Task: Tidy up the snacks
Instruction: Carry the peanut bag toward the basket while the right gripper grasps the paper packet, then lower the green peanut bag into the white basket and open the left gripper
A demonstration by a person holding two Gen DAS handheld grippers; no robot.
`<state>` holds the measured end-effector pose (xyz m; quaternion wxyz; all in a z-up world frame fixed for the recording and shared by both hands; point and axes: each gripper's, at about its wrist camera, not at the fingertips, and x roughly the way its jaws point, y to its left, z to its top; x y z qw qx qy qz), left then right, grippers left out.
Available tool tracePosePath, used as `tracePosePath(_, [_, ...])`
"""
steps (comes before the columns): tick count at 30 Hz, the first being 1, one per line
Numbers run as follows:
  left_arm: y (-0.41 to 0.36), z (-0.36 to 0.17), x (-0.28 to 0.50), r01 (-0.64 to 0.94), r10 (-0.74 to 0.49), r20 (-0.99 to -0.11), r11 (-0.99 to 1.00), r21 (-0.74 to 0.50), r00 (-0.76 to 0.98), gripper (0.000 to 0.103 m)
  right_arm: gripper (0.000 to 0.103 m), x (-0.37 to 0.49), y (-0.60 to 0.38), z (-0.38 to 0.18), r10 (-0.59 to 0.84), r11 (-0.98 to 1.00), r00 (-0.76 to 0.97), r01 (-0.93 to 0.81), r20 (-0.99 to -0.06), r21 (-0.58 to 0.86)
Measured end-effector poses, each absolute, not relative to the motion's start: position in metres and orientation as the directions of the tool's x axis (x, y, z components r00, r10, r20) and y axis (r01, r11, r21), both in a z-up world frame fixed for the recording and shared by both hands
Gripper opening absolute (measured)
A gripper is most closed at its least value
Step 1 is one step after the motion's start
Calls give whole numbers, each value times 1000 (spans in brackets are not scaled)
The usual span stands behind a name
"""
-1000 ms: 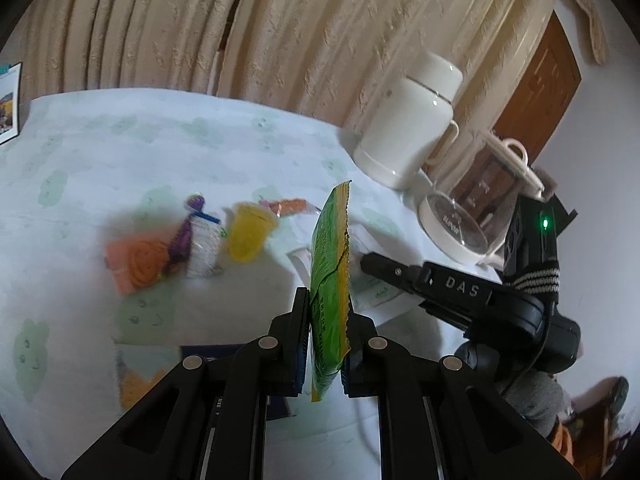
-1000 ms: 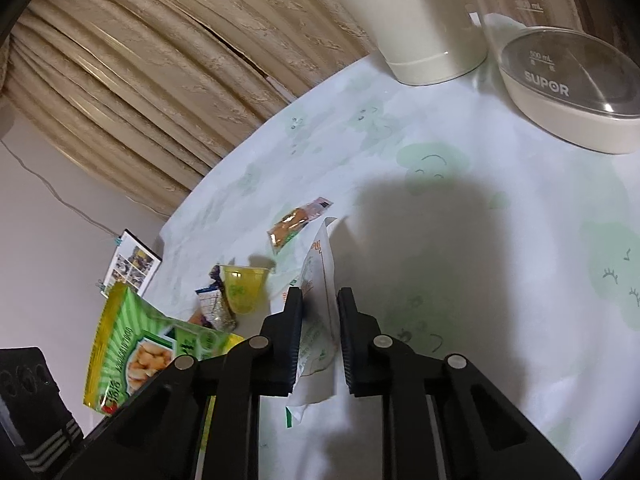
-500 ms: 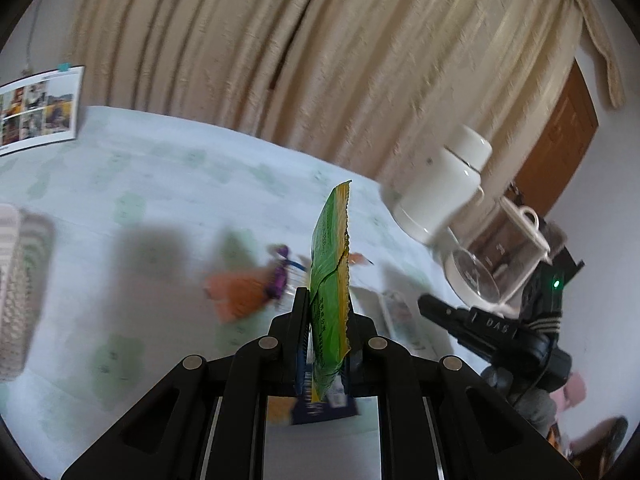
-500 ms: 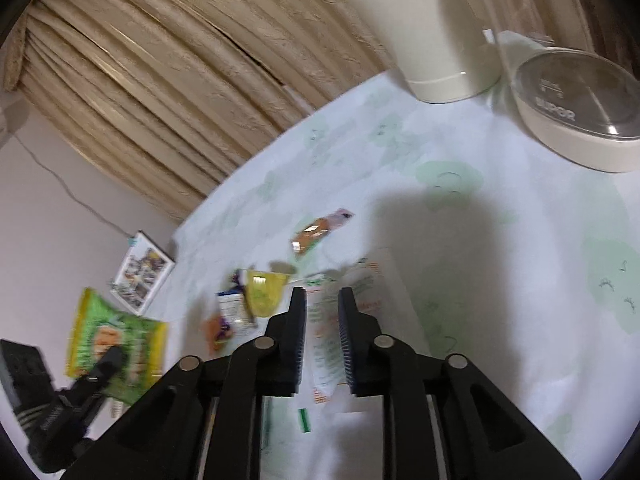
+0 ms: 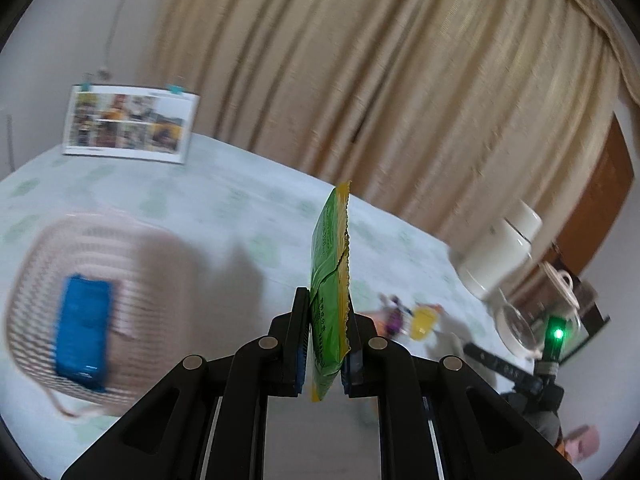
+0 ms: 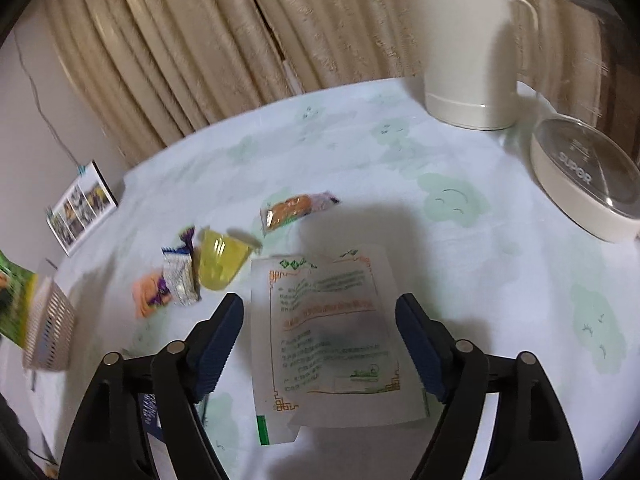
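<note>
Left gripper [image 5: 325, 354] clamped on a green-and-yellow snack packet [image 5: 330, 280], held edge-on and upright between the blue pads, above the pale patterned tablecloth [image 5: 224, 204]. Woven pinkish basket [image 5: 132, 248] lay to the left of the packet, blurred, with a blue packet [image 5: 82, 332] lying flat inside it. Right gripper [image 6: 320, 344] hung with jaws spread wide and nothing between them, straddling a white printed sachet [image 6: 328, 336] that lay flat on the cloth. Just beyond the sachet: a yellow jelly cup [image 6: 222, 266] tipped on its side, a silver-and-purple wrapped sweet [image 6: 180, 276] touching an orange packet [image 6: 146, 294], and a clear wrapper with orange contents [image 6: 296, 210] a little farther back. Cream thermos jug [image 6: 466, 44] and a glass-lidded appliance [image 6: 584, 176] stood at the far right of the table. Photo calendar [image 5: 128, 124] propped by the beige curtain [image 5: 380, 80].
</note>
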<state>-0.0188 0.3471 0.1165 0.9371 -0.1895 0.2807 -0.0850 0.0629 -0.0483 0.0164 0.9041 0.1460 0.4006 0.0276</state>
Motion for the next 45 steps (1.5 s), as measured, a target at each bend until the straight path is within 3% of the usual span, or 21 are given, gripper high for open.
tracePosePath(7, [403,126,-37,-72,-110,-456,929,-364,883,13,87,70,-38,9,119,979,642,49,-757,195])
tracePosePath(11, [434,123,-43,-145,-41,-449,917,-372,892,13,87,73,-28,6,63,992,629,46,-775,118])
tracePosePath(14, [449,115,-42,-195,-3,-468,907,-374,884,15,74,72,-27,6,12,995,629,71,-777,73])
tracePosePath(16, [454,108,-41,-220,5,-488,897,-384,873,20,60,71,-29,6,-14,995,632,88,-775,53])
tracePosePath(18, [458,100,-40,-242,8,-504,884,-400,864,38,50,69,-33,7,-29,993,636,107,-771,50])
tracePosePath(24, [456,92,-42,-265,32,-515,884,-385,857,57,42,67,-40,9,-9,988,645,121,-764,90])
tracePosePath(36, [444,95,-48,-260,62,-490,901,-347,870,58,40,55,-59,20,260,913,677,59,-688,403])
tracePosePath(45, [424,103,-53,-209,52,-462,933,-294,885,58,40,45,-41,32,326,894,695,-7,-641,447])
